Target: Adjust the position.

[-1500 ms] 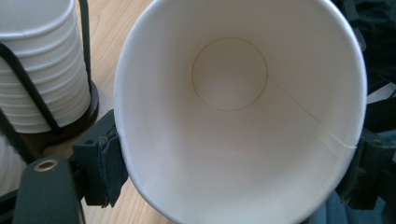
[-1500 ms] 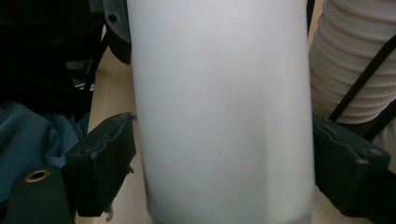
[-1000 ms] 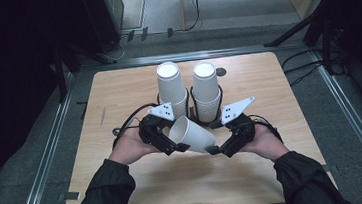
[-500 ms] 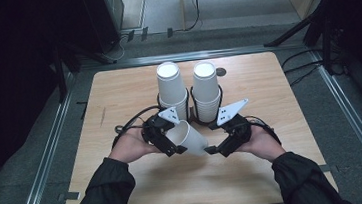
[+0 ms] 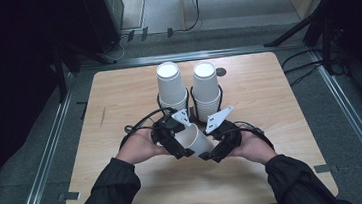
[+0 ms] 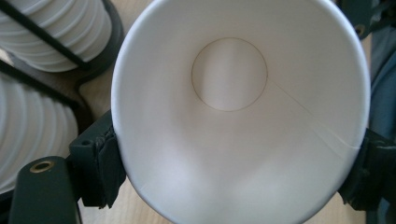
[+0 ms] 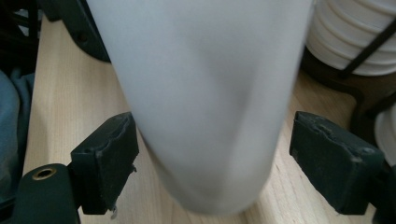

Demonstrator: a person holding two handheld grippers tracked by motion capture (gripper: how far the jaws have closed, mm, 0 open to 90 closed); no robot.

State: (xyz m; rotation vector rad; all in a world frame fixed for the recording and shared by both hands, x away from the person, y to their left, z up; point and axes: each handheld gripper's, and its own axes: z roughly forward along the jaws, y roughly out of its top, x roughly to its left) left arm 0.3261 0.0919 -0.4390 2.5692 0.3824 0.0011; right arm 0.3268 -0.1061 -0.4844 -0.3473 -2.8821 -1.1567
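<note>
A single white paper cup (image 5: 195, 140) lies tilted between my two grippers, low over the wooden table (image 5: 279, 102). My left gripper (image 5: 182, 141) is shut on the cup's open mouth. In the left gripper view its pads (image 6: 100, 172) press on both sides of the rim of the cup (image 6: 233, 116). My right gripper (image 5: 209, 152) faces the cup's closed end. In the right gripper view the cup (image 7: 205, 93) sits between its jaws with a gap at each pad (image 7: 109, 154). These jaws have just been closing a little.
Two tall stacks of white cups (image 5: 171, 85) (image 5: 205, 87) stand in black wire holders just beyond my hands, close to both grippers. Their ribbed sides appear in the left gripper view (image 6: 32, 135) and the right gripper view (image 7: 355, 37). Cables trail over the table.
Both hands have drawn closer together and sunk a little toward the table with the cup. The right gripper has come up around the cup's base.
</note>
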